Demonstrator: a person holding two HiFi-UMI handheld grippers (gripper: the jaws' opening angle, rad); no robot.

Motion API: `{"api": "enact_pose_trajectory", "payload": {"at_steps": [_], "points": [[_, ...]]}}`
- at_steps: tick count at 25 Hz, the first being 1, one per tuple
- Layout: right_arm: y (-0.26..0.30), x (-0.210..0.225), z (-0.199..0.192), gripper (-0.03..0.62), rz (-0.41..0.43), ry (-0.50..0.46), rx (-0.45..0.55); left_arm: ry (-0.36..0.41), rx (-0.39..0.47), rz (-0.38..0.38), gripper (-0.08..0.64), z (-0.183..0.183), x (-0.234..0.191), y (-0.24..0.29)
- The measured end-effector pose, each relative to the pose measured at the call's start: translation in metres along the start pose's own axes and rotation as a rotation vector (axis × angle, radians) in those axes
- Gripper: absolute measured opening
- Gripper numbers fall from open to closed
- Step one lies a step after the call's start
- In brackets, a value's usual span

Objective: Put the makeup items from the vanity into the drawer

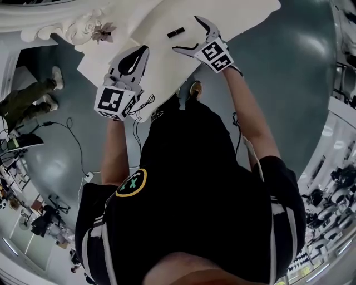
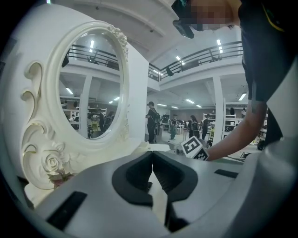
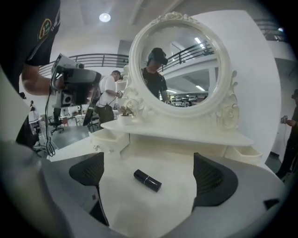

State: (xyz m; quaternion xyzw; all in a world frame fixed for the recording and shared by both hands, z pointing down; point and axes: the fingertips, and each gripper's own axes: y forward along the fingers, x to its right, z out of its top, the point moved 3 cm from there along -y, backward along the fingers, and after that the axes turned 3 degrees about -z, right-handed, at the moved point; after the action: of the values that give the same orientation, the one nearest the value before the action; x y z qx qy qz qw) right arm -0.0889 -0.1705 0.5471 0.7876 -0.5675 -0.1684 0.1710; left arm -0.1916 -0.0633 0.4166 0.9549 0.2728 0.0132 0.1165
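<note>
I'm holding the right tool (image 3: 150, 175) released over the lipstick (image 3: 147, 180), which is lying mid-table (image 3: 179, 151), clear of the edges. I'm aiming to pinch squarely across its barrel. The left tool (image 2: 152, 162) is hanging clenched, empty.

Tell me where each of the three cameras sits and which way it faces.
Head view: above the person, looking steeply down at shoulders, both arms, left gripper, right gripper and vanity.
Left gripper view: over its shut jaws, facing sideways past the mirror; the right forearm shows.
Right gripper view: between its open jaws, facing the mirror; left arm shows.
Shared: head and right gripper views show the lipstick.
</note>
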Motion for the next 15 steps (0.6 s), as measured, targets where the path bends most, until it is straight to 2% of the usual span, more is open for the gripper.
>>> {"api": "enact_pose_trajectory", "payload": {"at_steps": [9,15], "points": [[0.057,0.008,-0.056,0.598,0.09,-0.022,-0.18,-0.01,-0.025,0.047,0.021,-0.003,-0.006,-0.011],[0.074,0.005,-0.075,0.596,0.118,-0.037,-0.255,-0.011,-0.03,0.058,0.021,-0.005,-0.006,-0.014]]}}
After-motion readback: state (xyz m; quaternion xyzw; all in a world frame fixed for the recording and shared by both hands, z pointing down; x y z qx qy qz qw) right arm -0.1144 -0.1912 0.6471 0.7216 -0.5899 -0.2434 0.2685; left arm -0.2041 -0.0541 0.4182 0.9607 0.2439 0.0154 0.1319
